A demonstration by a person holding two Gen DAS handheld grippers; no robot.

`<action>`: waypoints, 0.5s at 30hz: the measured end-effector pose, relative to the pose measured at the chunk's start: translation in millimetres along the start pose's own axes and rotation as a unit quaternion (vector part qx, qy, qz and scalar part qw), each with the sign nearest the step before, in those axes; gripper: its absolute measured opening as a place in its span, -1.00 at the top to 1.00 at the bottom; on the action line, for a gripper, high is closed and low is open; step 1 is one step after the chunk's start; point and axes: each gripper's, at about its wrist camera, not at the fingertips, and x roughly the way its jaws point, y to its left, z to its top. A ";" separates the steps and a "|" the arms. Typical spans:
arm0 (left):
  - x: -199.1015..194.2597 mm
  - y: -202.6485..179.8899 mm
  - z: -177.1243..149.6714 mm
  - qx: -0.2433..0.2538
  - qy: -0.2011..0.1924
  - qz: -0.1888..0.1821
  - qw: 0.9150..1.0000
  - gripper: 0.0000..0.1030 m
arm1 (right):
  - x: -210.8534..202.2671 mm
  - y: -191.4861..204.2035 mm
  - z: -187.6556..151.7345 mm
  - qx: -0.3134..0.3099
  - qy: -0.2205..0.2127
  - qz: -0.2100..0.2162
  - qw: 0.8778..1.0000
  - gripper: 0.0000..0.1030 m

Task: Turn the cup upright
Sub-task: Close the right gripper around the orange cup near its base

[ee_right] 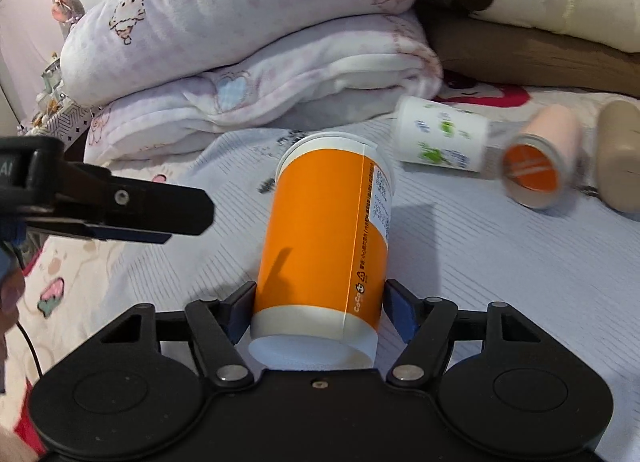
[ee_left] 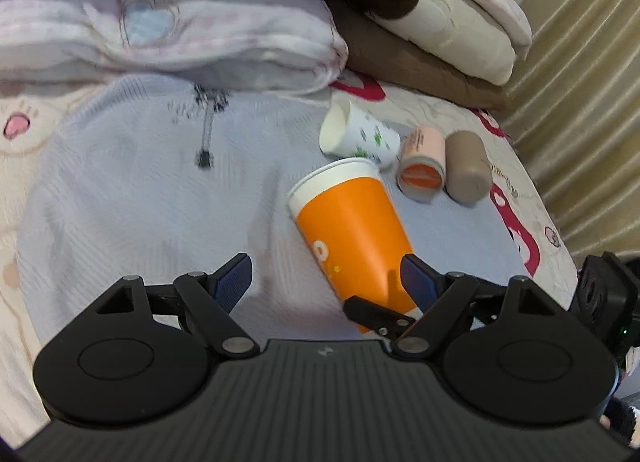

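An orange paper cup (ee_right: 324, 238) lies on its side on a pale blue cloth (ee_right: 500, 262), its open mouth pointing away. My right gripper (ee_right: 320, 308) is shut on the orange cup near its white base, blue pads on both sides. In the left wrist view the orange cup (ee_left: 352, 229) lies ahead and to the right. My left gripper (ee_left: 326, 280) is open and empty, just left of the cup. A finger of the left gripper shows in the right wrist view (ee_right: 132, 205).
A white cup with green print (ee_left: 360, 137) (ee_right: 440, 135), a pink-and-orange cup (ee_left: 422, 165) (ee_right: 536, 169) and a tan cup (ee_left: 466, 167) (ee_right: 620, 153) lie on their sides further back. Folded blankets (ee_right: 240, 41) are piled behind. A curtain (ee_left: 580, 101) hangs at right.
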 end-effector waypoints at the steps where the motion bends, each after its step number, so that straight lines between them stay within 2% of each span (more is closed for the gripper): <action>1: 1.9 -3.0 -3.5 -0.001 0.007 -0.004 1.000 -0.57 | -4.5 -3.1 -3.8 -0.003 0.001 -0.004 1.000 -0.42; 6: 10.9 -19.5 -15.1 -0.009 0.020 -0.022 1.000 -0.57 | -29.3 -15.9 -20.6 -0.018 0.001 -0.025 1.000 -0.42; 15: 47.5 -62.3 -34.4 -0.028 0.068 -0.095 0.993 -0.57 | -64.7 -41.4 -40.9 0.009 0.007 -0.051 0.999 -0.42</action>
